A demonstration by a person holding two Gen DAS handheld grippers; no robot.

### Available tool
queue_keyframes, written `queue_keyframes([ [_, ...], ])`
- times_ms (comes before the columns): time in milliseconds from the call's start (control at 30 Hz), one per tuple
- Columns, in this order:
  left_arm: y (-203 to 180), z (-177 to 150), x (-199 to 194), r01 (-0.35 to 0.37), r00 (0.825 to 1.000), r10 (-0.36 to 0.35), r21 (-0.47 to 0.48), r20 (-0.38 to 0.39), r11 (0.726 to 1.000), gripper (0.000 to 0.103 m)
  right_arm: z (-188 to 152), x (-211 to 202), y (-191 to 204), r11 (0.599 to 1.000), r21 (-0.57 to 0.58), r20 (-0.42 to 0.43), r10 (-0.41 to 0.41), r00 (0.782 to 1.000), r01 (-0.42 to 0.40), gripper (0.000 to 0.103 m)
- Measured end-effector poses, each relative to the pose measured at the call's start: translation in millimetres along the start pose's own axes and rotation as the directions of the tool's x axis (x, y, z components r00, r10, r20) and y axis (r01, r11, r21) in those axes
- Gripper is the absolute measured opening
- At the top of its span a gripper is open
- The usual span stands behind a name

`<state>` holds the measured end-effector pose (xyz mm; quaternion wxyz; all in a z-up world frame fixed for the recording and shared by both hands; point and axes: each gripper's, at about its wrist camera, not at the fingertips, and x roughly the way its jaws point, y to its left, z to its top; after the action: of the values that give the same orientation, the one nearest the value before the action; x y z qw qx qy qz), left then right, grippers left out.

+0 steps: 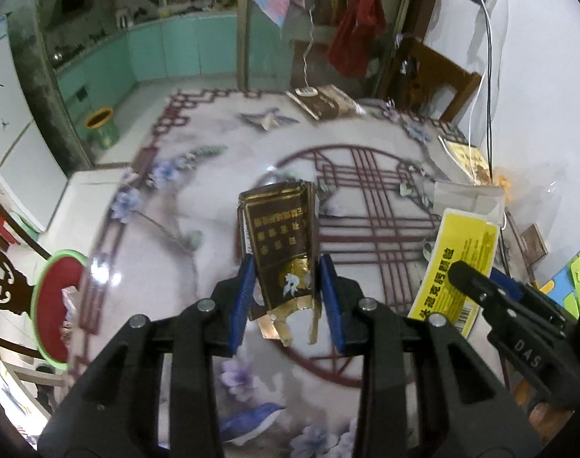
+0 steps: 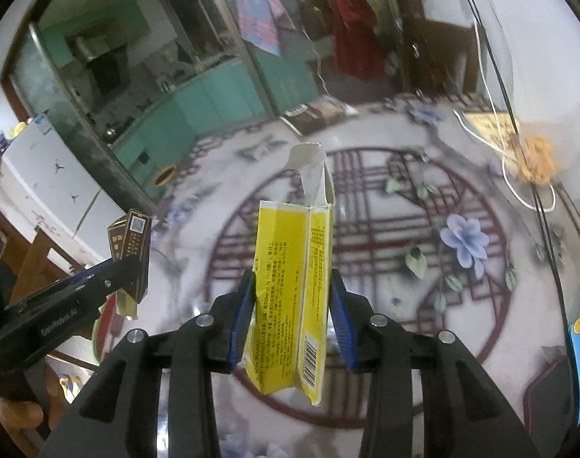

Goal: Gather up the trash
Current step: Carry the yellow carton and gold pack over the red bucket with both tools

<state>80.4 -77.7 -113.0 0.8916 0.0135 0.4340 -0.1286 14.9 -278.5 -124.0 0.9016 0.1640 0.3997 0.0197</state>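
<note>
Both claws loaded: your left gripper (image 1: pixel 286 297) clamps the cigarette pack (image 1: pixel 280 236), your right gripper (image 2: pixel 291 305) clamps the yellow carton (image 2: pixel 290 286). Next, I reckon, carry them to the green bin (image 1: pixel 100 126) at ten o'clock.

The left gripper (image 1: pixel 286 290) fills the lower middle of the frame, its blue pads (image 1: pixel 241 301) pressed on both sides of a dark brown and gold box (image 1: pixel 280 240) with torn foil at its lower end, held above the flowered table (image 1: pixel 167 236). At the right edge the right gripper (image 1: pixel 477 278) grips a yellow box (image 1: pixel 458 263). A flat brown box (image 1: pixel 322 101) lies at the table's far edge, top centre, a green bin (image 1: pixel 100 126) stands on the floor at upper left, and a red cloth (image 1: pixel 356 34) hangs at the top.
</note>
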Motion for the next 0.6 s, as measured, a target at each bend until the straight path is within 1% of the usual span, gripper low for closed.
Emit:
queue_keyframes([
  [133,21.3,-7.0,-28.9,-0.021,0.999,0.022,-0.019,0.047,1.000,0.033,-3.0,-12.2,23.9,0.999,-0.032,0.029,0.031,0.999,-0.030,0.037],
  [333,50.7,-18.0,-52.6,-0.041,0.996,0.045,-0.056,0.072,0.998,0.033,-13.2,-23.5,62.3,0.995,-0.078,0.046,0.074,0.996,-0.070,0.037],
  [600,99.7,-28.4,-77.3,-0.042,0.993,0.050,-0.072,0.110,0.997,0.033,-20.9,-24.9,111.2,0.991,-0.116,0.075,0.077,0.994,-0.068,0.037],
])
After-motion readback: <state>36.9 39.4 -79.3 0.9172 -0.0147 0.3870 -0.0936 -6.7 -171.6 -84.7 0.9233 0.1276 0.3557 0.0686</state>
